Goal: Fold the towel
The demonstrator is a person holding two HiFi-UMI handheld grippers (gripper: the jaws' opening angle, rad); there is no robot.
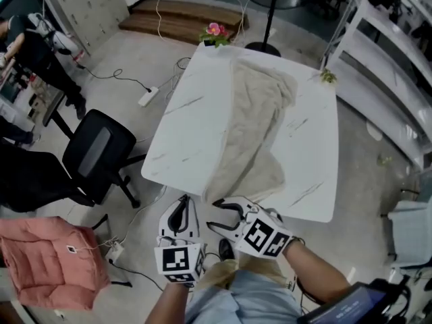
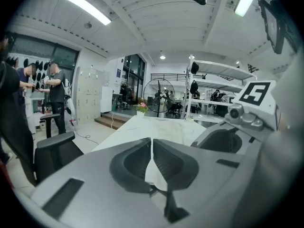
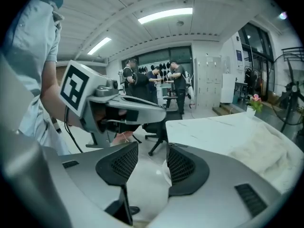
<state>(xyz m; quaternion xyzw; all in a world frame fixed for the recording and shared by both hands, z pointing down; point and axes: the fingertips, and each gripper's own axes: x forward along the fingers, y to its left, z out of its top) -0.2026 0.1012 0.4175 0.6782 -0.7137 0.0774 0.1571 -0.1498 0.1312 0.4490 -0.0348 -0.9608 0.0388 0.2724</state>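
Grey plastic with black ribbed pads makes the jaws of both tools. The left gripper (image 1: 181, 201) (image 2: 151, 141) has its jaws pressed together, and nothing is between them. The right gripper (image 1: 219, 217) (image 3: 151, 151) has its jaws standing apart, and between them only the pale floor is seen, so it holds nothing. Each tool carries a marker cube (image 1: 179, 262) with black-and-white square patterns; these patterns are the only print which can be made out. Both tools are side by side in front of the near edge of the white marble table (image 1: 181, 130), not over it, and they do not touch the towel (image 1: 253, 123). The towel is beige and lies rumpled along the middle of the table, from the far edge to the near edge, where its end is broad and flat. A small pot of pink flowers (image 1: 214, 34) stands on the far left corner of the table. To the left of the table, on the floor, are a black office chair (image 1: 98, 150), a pink cushion (image 1: 47, 262) and a white power strip (image 1: 148, 96).
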